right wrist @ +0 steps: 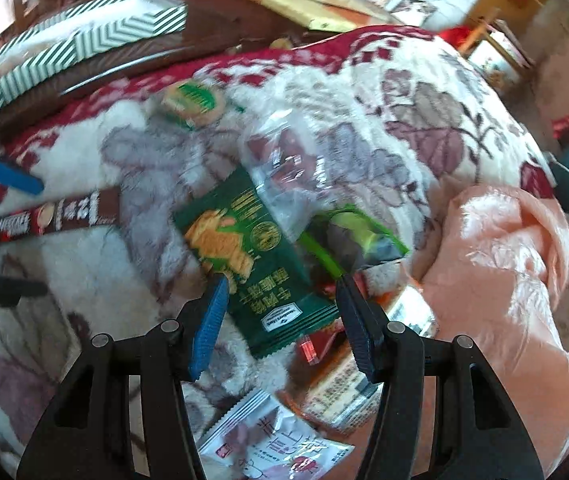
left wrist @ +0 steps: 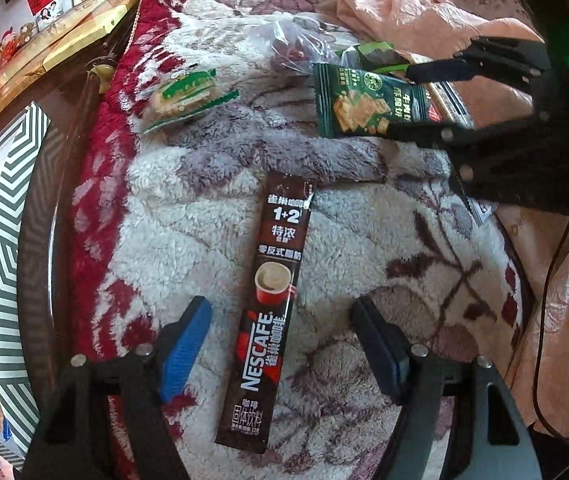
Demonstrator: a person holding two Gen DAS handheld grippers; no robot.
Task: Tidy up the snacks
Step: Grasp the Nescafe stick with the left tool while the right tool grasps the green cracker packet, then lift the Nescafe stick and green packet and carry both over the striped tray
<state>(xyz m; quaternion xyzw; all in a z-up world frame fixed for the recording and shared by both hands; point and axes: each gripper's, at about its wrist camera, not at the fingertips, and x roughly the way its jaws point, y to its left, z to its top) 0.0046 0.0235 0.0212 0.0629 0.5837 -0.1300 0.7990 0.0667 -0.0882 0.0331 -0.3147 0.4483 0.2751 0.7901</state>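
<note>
Green cracker packet (right wrist: 244, 256) between the wide-open right tool (right wrist: 280, 320) fingers, left tool (left wrist: 280, 352) spread astride the Nescafé stick (left wrist: 272, 308)

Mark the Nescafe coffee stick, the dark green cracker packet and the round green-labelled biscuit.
Nescafe coffee stick (left wrist: 274, 308): left wrist view, on the red cup print.
Dark green cracker packet (right wrist: 244, 248): right wrist view, on the cracker picture.
Round green-labelled biscuit (left wrist: 182, 94): left wrist view, on its green label.
</note>
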